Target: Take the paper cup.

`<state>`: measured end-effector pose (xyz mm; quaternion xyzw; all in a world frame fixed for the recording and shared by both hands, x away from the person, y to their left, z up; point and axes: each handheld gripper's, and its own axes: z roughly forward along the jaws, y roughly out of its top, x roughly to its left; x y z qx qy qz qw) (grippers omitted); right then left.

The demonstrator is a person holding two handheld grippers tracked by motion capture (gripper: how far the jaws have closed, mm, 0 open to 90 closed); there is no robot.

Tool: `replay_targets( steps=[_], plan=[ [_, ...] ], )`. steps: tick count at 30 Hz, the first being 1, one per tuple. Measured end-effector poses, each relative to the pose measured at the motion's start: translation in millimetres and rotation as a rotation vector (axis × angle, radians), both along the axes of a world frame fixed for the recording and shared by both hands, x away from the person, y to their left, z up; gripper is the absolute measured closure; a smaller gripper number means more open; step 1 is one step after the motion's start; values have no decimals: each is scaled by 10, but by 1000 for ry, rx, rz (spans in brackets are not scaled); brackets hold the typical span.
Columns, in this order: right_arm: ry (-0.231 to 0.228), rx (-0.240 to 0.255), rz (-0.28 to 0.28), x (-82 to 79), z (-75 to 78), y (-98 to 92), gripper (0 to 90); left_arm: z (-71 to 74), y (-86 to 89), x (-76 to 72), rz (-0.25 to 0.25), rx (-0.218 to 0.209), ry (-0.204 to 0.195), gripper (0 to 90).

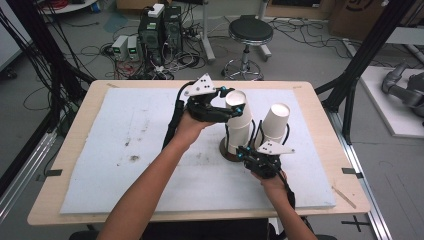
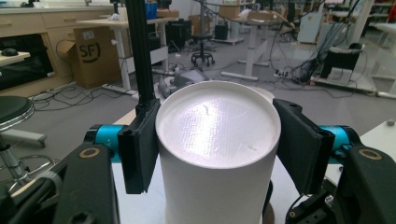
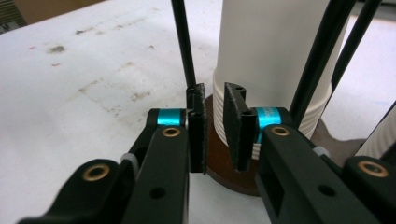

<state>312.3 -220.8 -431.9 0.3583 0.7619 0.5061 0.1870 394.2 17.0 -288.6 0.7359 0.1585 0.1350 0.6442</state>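
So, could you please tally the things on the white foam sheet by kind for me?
Columns of nested white paper cups: 2
Round brown stand base: 1
Black two-jaw grippers: 2 (left gripper clamps the top white paper cup; right gripper is at the base)
Total: 5

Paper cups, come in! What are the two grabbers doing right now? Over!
Left gripper clamped on top cup of stack. Right gripper slightly open, empty, at stack's base rims, by brown holder. Black rods crowd the stack.
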Motion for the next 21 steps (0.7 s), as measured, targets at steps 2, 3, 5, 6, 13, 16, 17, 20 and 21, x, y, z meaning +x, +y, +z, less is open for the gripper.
replay_targets(
  steps=[2,3,5,6,13,16,17,20,21],
  plan=[
    [-14,5,19,-22,39,-26,747,48,48,-39,1,1,-8,356],
    [-21,9,26,-37,57,-41,723,66,78,-67,-1,-1,-7,356],
    [-26,24,43,-60,86,-75,667,84,143,-127,-9,16,-13,356],
    [-33,27,52,-64,96,-99,639,85,175,-160,-9,29,-18,356],
    [-48,45,117,-89,149,-184,544,18,429,-334,-17,41,-13,355],
    [-60,53,144,-100,165,-193,505,-27,525,-400,-16,51,-8,355],
    [-65,53,151,-107,169,-193,489,-47,551,-423,-12,51,-7,355],
    [-95,40,190,-116,178,-187,445,-112,625,-483,-14,47,5,355],
    [-105,34,204,-128,183,-182,433,-133,645,-503,-11,49,6,355]
  ],
)
